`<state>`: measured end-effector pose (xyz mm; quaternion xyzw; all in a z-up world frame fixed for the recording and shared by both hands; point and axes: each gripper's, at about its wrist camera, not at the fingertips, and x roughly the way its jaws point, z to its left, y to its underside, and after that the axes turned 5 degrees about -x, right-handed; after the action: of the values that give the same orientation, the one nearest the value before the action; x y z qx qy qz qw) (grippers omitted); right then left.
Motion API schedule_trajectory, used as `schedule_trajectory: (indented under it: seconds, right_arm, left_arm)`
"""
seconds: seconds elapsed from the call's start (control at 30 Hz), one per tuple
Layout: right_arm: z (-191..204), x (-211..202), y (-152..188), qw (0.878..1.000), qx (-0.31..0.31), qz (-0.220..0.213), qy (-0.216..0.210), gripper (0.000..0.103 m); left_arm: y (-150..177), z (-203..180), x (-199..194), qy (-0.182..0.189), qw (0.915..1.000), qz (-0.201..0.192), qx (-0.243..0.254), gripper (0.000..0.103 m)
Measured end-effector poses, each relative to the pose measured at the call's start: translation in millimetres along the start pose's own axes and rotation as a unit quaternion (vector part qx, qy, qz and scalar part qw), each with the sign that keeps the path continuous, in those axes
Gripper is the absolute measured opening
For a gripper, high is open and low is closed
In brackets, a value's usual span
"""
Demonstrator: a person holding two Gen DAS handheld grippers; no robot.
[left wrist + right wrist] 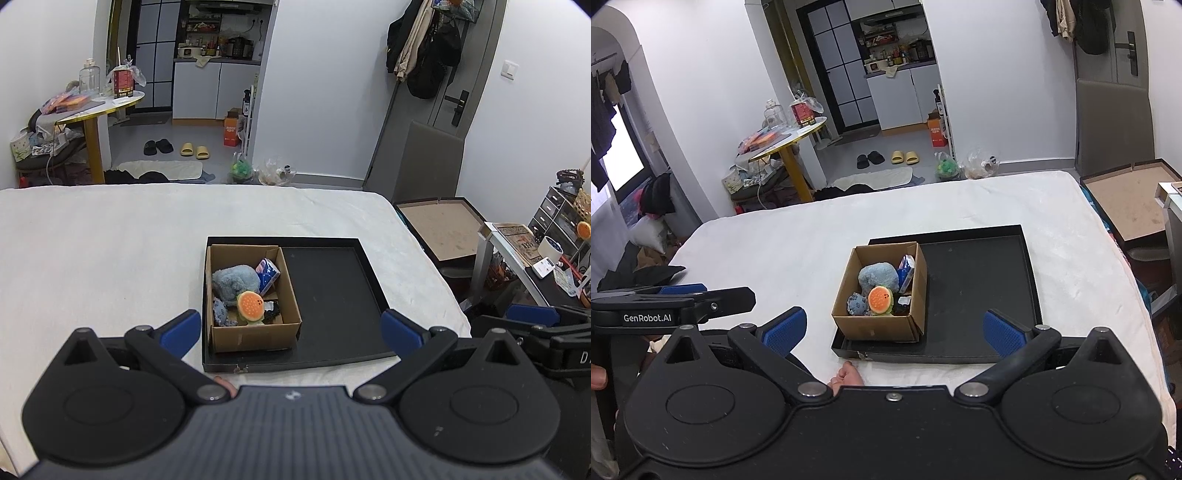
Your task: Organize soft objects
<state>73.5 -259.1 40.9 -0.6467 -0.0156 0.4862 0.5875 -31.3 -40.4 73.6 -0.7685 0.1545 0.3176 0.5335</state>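
Two handheld tools poised above a white bed, neither touching anything. Left tool spread wide, blue-padded fingers framing a shallow black tray that lies flat on the bed; nothing between the pads. Right tool likewise wide and holding nothing, blue fingers hanging over the near edge of the same tray. Inside the tray's left half, an open cardboard box, flaps up, pressed toward the tray's left wall; right half of the tray bare. In the box, the soft objects: a fluffy grey-blue plush filling the middle, a round orange burger-shaped plush in front of it and touching it, a smaller blue-grey plush tucked into the near left corner, a blue-and-white tissue packet standing tilted against the far right wall, and a small dark item in the near right corner, too small to identify. Beyond the bed's foot, slippers on the floor, a round yellow-legged surface crowded with bottles and packets, and a kitchen nook behind. At the bed's right side, a second open flat box with a brown inside. Part of a person's foot just visible near the tray's front edge in the right wrist view.
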Motion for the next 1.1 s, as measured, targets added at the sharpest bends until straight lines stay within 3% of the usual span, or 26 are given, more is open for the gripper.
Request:
schedule_trajectory:
  seconds: [1.1]
  right_arm:
    - [-1.5, 1.3, 4.0, 1.000, 0.002, 0.001, -0.001, 0.103]
  left_arm:
    - [0.0, 3.4, 0.8, -0.001, 1.0000, 0.001, 0.001, 0.103]
